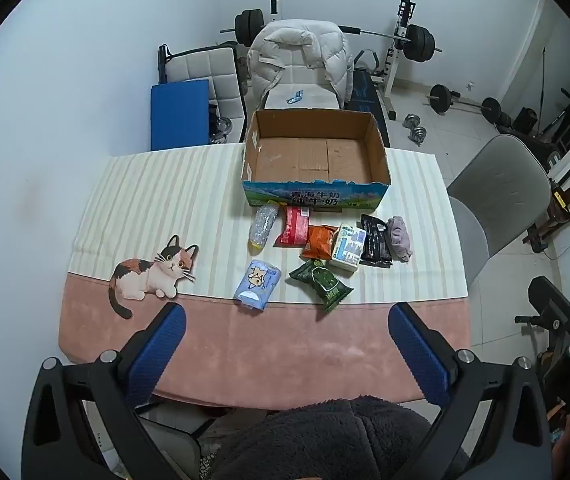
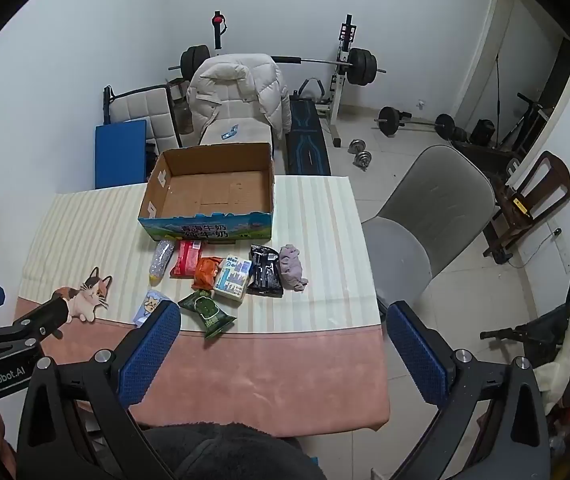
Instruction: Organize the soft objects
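Open-topped brown cardboard box (image 1: 317,156) at table's far edge, soft packets mid-table including green crinkly packet (image 1: 322,283), left gripper (image 1: 285,332) and right gripper (image 2: 283,330) both spread wide, holding nothing

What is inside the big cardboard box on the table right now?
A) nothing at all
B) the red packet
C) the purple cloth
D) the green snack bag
A: the cardboard box shows only its bare brown floor, while the green snack bag, purple cloth and red packet all lie on the table in front of it.
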Demonstrator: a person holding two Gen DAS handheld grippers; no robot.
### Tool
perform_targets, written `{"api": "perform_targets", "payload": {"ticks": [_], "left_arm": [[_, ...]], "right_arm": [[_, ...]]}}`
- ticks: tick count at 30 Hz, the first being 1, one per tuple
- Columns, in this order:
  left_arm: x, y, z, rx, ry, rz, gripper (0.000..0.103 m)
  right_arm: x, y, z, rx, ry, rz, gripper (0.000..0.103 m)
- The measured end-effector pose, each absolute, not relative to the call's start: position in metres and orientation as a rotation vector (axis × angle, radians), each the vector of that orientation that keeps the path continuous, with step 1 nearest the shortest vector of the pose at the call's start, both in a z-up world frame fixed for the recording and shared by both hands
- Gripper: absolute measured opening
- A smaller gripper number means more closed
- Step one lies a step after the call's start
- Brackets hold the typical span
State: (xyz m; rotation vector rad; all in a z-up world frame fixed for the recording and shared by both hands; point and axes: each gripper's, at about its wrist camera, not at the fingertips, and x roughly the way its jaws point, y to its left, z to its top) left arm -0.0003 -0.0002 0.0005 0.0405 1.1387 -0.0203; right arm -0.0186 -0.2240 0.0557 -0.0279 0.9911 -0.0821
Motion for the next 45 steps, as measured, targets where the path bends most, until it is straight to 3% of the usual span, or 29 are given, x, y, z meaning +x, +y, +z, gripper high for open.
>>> {"api": "perform_targets", "payload": {"ticks": [45], "left_arm": [[0.0, 0.004, 0.012, 0.024, 1.118, -0.019, 0.103]], "right_arm": [[-0.026, -0.219, 0.065, -0.03, 0.958, -0.079, 0.103]]}}
